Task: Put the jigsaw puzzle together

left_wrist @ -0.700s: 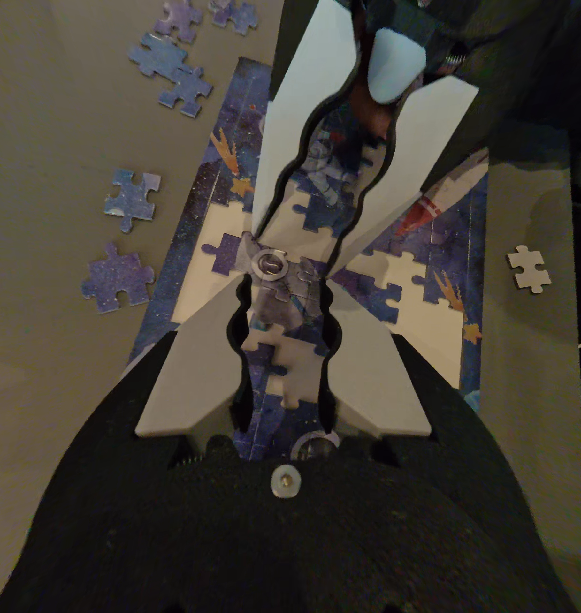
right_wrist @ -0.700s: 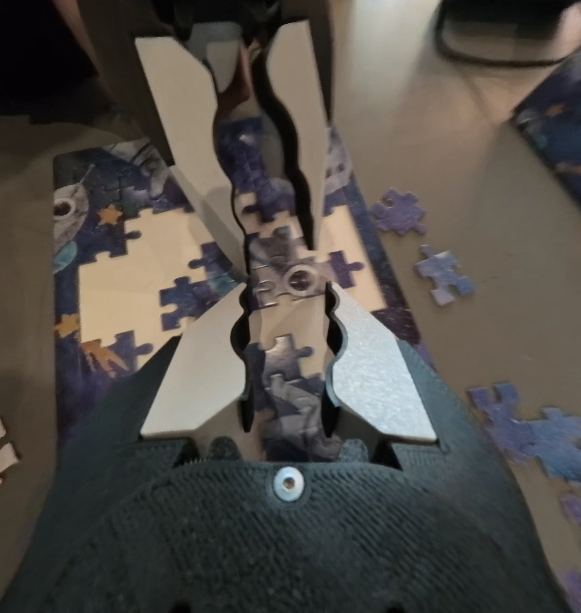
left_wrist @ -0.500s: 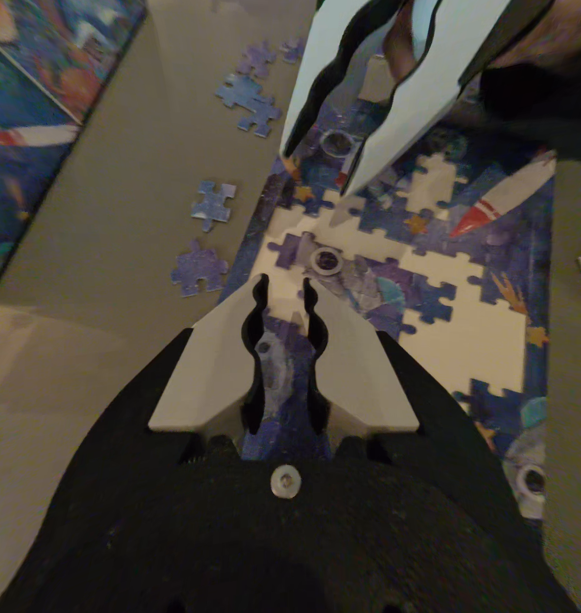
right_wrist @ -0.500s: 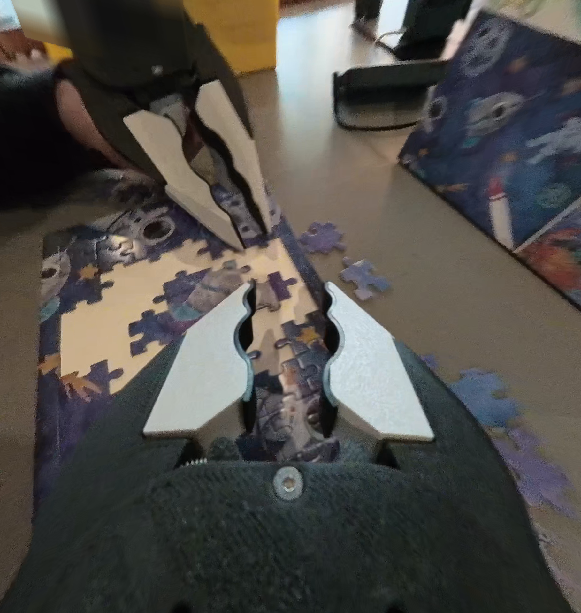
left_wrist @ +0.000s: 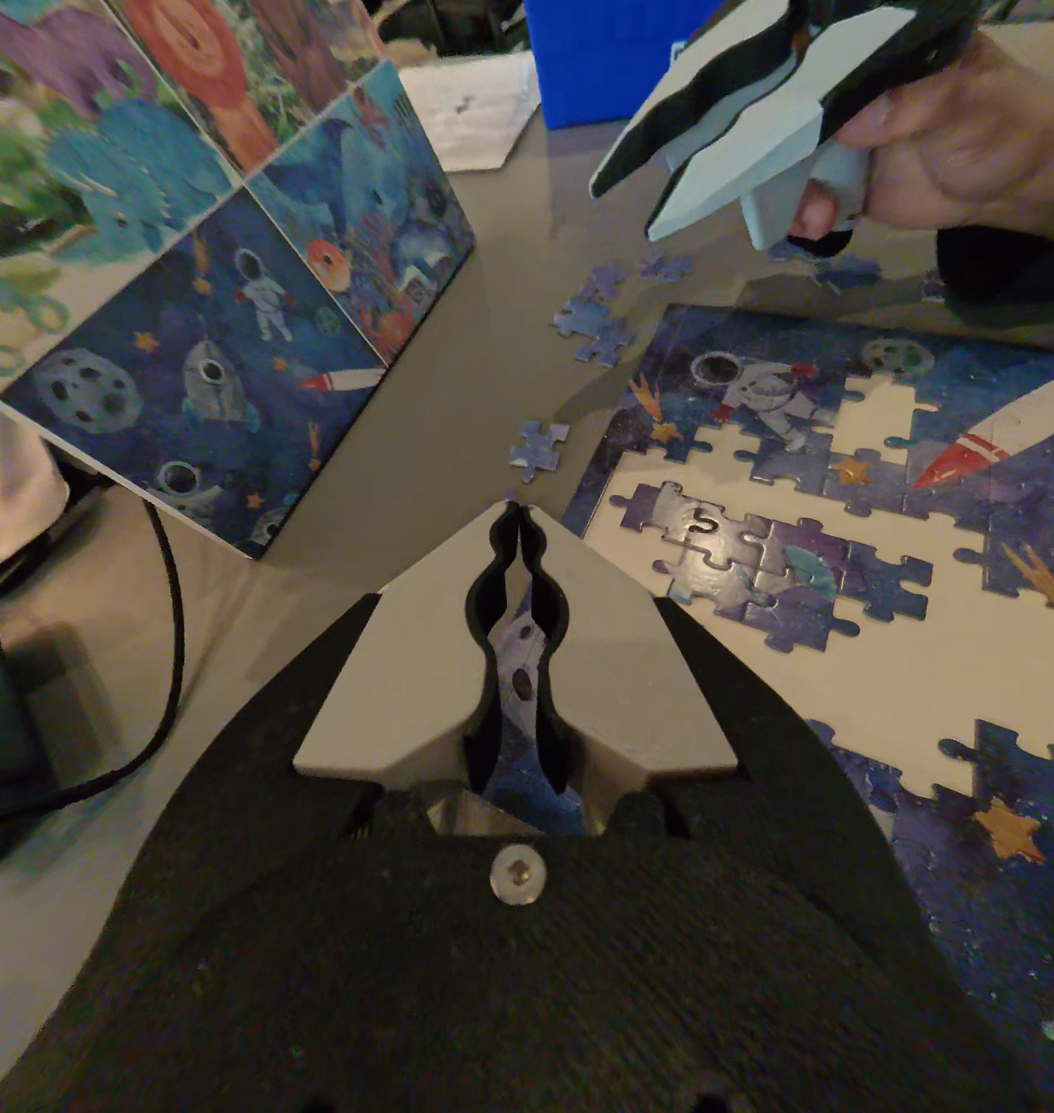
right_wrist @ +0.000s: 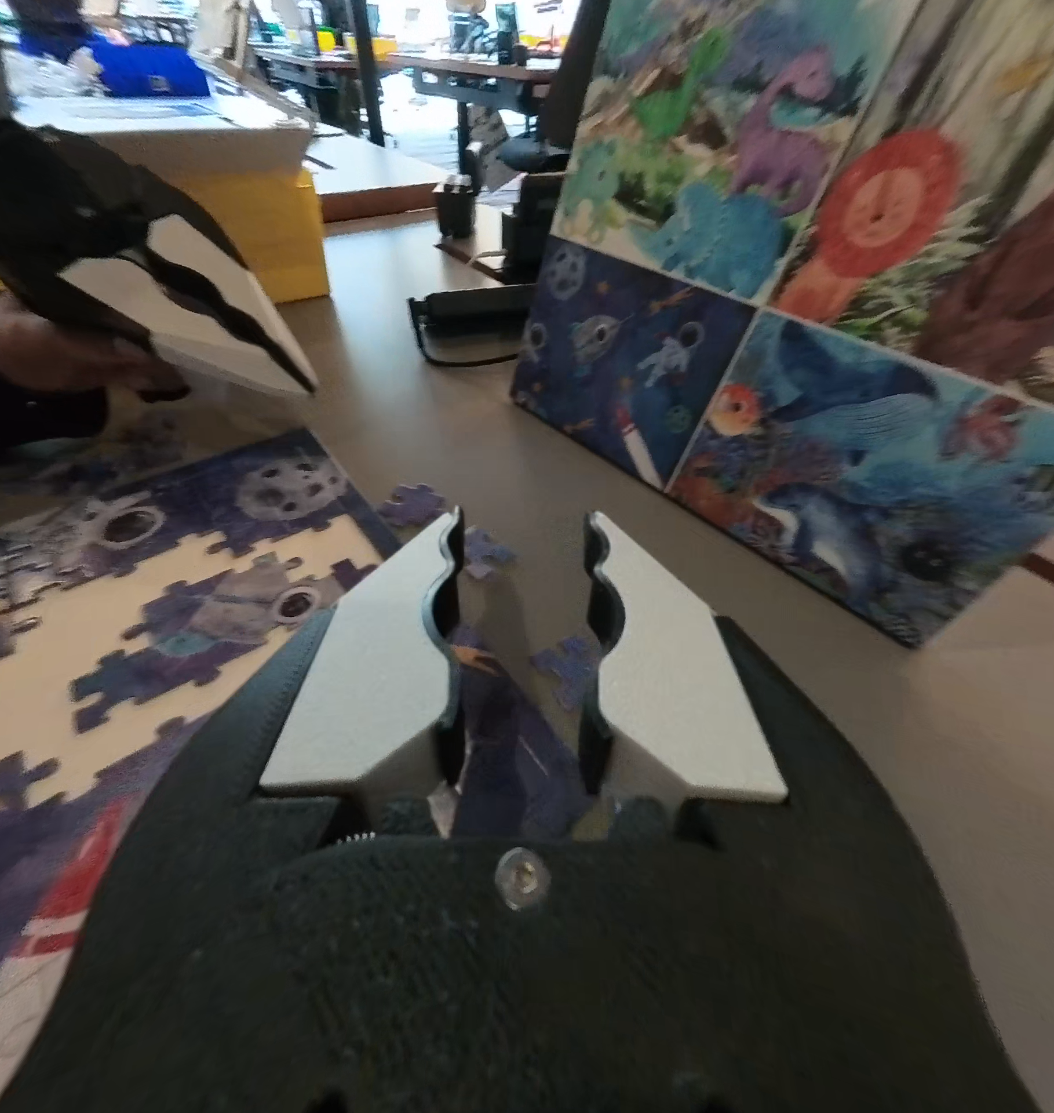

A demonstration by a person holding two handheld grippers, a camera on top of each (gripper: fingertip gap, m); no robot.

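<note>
The space-themed jigsaw lies in its tray, with the border mostly filled and cream gaps inside. A cluster of joined pieces sits loose in the middle gap and also shows in the right wrist view. My left gripper is shut, with its tips just left of the tray's corner. A sliver of a purple piece shows at the tips, and I cannot tell whether they touch. My right gripper is open and empty, raised over the tray's edge near loose pieces.
Loose pieces lie on the grey table beside the tray. The picture-covered puzzle box stands close by and also shows in the right wrist view. A black cable lies at the left. A yellow box stands farther back.
Both grippers have lifted and pulled back from the middle cluster, which stays in the tray. My left gripper has closed and swung toward the tray's left corner. My right gripper stays open.
</note>
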